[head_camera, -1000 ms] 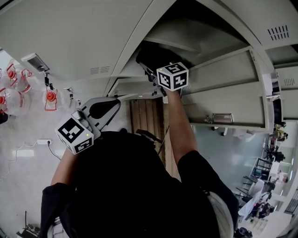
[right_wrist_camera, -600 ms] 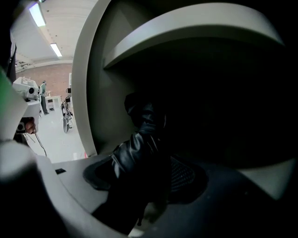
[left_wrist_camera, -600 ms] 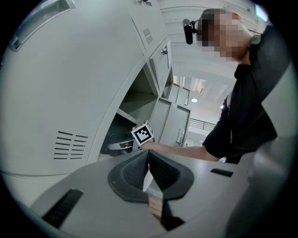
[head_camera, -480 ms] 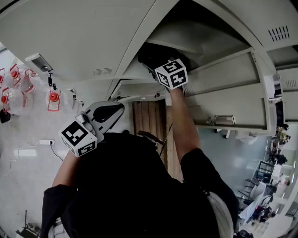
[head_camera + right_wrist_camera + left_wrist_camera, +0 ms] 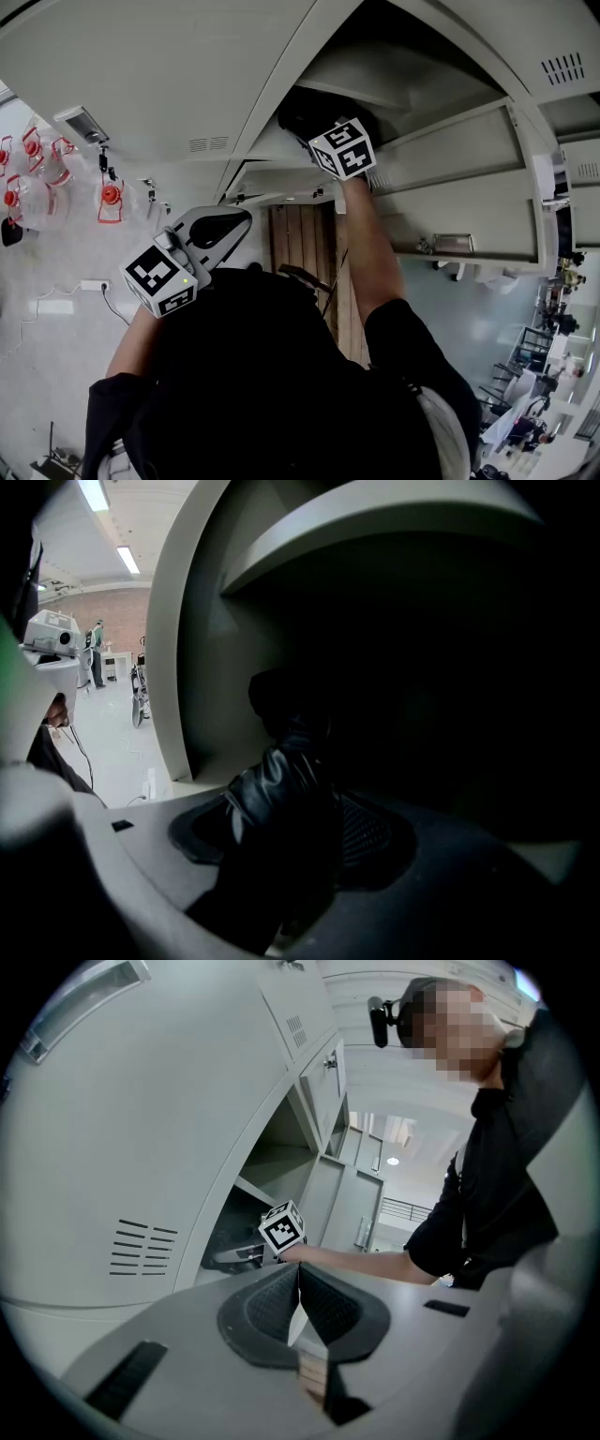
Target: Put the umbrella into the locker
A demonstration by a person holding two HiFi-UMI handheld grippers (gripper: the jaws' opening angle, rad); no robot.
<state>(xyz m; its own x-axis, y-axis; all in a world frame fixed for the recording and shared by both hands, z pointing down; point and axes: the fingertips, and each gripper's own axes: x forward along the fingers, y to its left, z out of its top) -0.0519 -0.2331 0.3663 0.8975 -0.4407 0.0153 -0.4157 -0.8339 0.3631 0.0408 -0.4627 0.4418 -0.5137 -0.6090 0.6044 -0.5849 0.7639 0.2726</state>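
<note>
Right gripper [image 5: 286, 841] barely shifted since a moment ago, black folded umbrella [image 5: 279, 775] inside the grey metal locker [image 5: 281, 84]
Its fingers stay clamped on the umbrella in the dark open compartment. The left gripper [image 5: 298, 1307], fingers pressed together and empty, has risen slightly by the person's chest.

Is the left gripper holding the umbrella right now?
No, the left gripper has its jaws pressed together with nothing between them; the umbrella is clamped in the right gripper.
</note>
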